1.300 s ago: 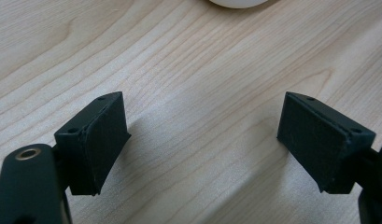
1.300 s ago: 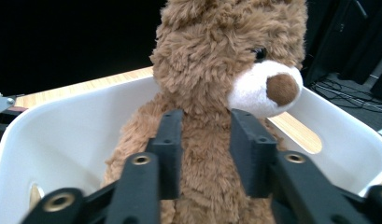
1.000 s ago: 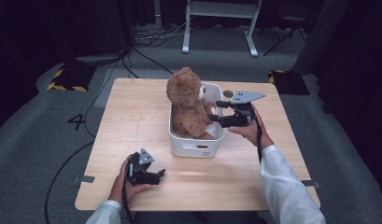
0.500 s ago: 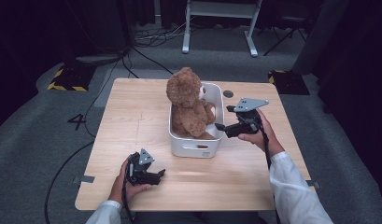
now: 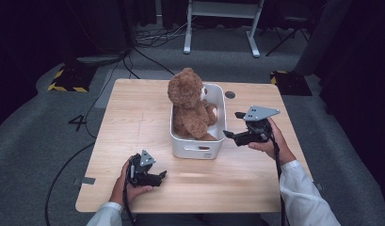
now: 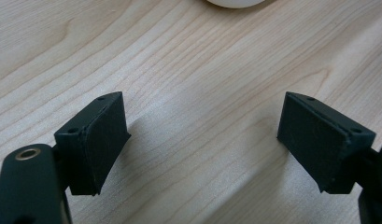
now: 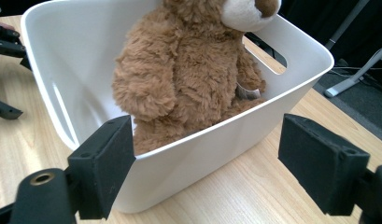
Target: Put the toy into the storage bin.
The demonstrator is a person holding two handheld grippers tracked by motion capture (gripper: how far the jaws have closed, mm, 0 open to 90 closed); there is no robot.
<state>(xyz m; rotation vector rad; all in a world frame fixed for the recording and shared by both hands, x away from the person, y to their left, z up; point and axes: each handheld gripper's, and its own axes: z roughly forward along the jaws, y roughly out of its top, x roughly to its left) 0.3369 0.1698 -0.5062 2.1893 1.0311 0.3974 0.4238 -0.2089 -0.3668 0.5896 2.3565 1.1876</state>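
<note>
A brown teddy bear (image 5: 190, 106) sits upright in a white plastic bin (image 5: 195, 149) at the middle of the wooden table. My right gripper (image 5: 231, 125) hovers just right of the bin, pointing at its side wall. Its jaws have just been opening and stand open with nothing gripped. In the right gripper view the bear (image 7: 188, 74) and the bin's near wall (image 7: 216, 140) lie just beyond the gripper (image 7: 205, 135). My left gripper (image 5: 159, 176) rests low over the front left of the table. Its jaws are wide apart over bare wood (image 6: 202, 140).
A dark cable hole (image 5: 230, 94) sits in the table behind the bin. The bin's rounded edge (image 6: 235, 2) shows in the left gripper view. A white metal stand (image 5: 220, 28) and cables lie on the floor beyond the table.
My right gripper has pulled back from the bear, moving right and toward the person, and its jaws have spread. The left gripper has stayed put.
</note>
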